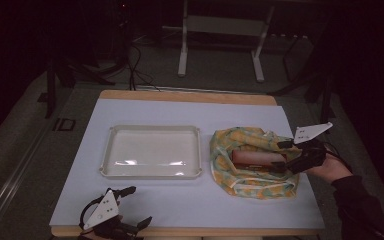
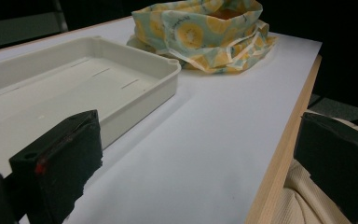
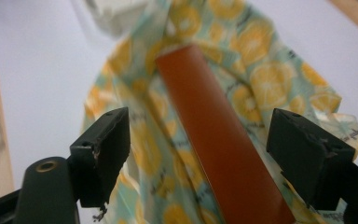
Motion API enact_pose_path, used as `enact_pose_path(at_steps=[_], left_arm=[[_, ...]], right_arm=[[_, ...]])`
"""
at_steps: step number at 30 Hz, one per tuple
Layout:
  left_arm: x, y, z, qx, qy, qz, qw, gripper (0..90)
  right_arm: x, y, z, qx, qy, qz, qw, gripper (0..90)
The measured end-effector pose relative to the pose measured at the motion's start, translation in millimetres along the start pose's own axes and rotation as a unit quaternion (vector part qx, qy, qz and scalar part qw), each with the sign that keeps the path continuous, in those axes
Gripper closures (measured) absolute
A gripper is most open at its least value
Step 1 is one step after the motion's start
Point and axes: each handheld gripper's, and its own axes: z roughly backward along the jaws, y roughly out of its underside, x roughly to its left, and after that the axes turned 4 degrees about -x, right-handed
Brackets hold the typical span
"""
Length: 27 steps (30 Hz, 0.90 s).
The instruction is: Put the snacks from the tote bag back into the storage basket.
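Note:
A pale green cloth bag with a lemon print (image 1: pixel 252 160) (image 2: pixel 205 30) (image 3: pixel 261 84) lies crumpled on the right half of the white table cover. On it rests a long reddish-brown flat box (image 1: pixel 257 157) (image 3: pixel 219 140). My right gripper (image 1: pixel 287 155) (image 3: pixel 198 156) hovers over the box's right end, open, with a jaw on either side of the box and not touching it. My left gripper (image 1: pixel 132 205) (image 2: pixel 191 168) rests at the table's front left edge, open, nothing between its jaws.
An empty cream plastic tray (image 1: pixel 152 150) (image 2: pixel 74 79) sits left of the bag, mid-table. The wooden table edge (image 2: pixel 284 154) runs close to the left gripper. A white metal stand (image 1: pixel 220 30) is on the floor behind the table.

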Motion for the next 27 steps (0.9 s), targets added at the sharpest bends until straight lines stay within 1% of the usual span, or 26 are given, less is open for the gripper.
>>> enact_pose_path(at_steps=[1,2,3,4,7,9,11,13,14,15,16,19,21,22,24,25,27], left_arm=[[0.0,0.0,-0.1,0.000,0.000,0.001,1.0000,1.3],[0.1,-0.1,-0.1,-0.001,0.001,0.002,1.0000,1.3],[0.2,0.0,-0.1,-0.001,0.001,0.002,1.0000,1.4],[0.4,0.1,0.0,-0.001,0.000,0.002,1.0000,1.3],[0.9,0.5,-0.3,0.000,0.001,0.002,1.0000,1.3],[0.9,0.6,-0.6,0.001,0.003,0.001,1.0000,1.3],[0.8,0.9,-0.9,0.002,0.005,0.001,1.0000,1.3],[0.8,0.9,-1.0,0.003,0.006,0.001,1.0000,1.3],[1.0,0.9,-1.1,0.003,0.005,0.001,1.0000,1.3],[1.1,0.8,-1.2,0.002,0.005,0.002,1.0000,1.3],[1.3,0.7,-1.1,0.001,0.004,0.003,1.0000,1.4],[1.6,0.8,-1.0,0.000,0.003,0.003,1.0000,1.3],[1.9,1.0,-1.1,0.001,0.003,0.003,1.0000,1.3],[1.9,1.0,-1.2,0.001,0.003,0.003,1.0000,1.4],[2.2,1.1,-1.3,0.001,0.003,0.004,1.0000,1.3],[2.4,1.0,-1.4,0.002,0.001,0.003,1.0000,1.3],[3.0,0.8,-1.3,0.000,-0.001,0.004,1.0000,1.3]], right_arm=[[-0.2,-0.3,-2.5,0.014,0.003,0.012,0.9998,24.9],[-1.1,-0.3,-5.0,0.022,0.001,0.022,0.9995,24.8],[-2.3,-0.4,-7.7,0.031,0.002,0.028,0.9991,25.7],[-3.1,-0.4,-9.2,0.034,0.001,0.032,0.9989,27.4],[-4.8,-1.0,-14.3,0.048,-0.002,0.050,0.9976,28.9],[-4.4,-1.8,-17.6,0.057,0.001,0.067,0.9961,30.1],[-6.0,-2.9,-21.6,0.067,0.003,0.072,0.9951,30.7],[-6.7,-3.0,-23.5,0.070,0.001,0.076,0.9947,31.4],[-8.2,-3.0,-28.4,0.078,-0.002,0.083,0.9934,31.3],[-8.7,-2.6,-30.7,0.084,-0.007,0.085,0.9929,31.3],[-9.7,-2.1,-33.3,0.091,-0.005,0.089,0.9918,31.1],[-12.0,-0.3,-40.2,0.105,-0.006,0.091,0.9903,30.1],[-14.3,0.8,-43.1,0.108,-0.013,0.088,0.9902,30.1],[-15.2,1.5,-44.4,0.111,-0.012,0.089,0.9897,30.1],[-17.2,2.9,-47.5,0.121,-0.014,0.091,0.9884,30.1],[-18.3,3.6,-49.1,0.125,-0.009,0.095,0.9876,30.3],[-20.7,4.7,-51.5,0.130,-0.012,0.096,0.9868,30.3]])
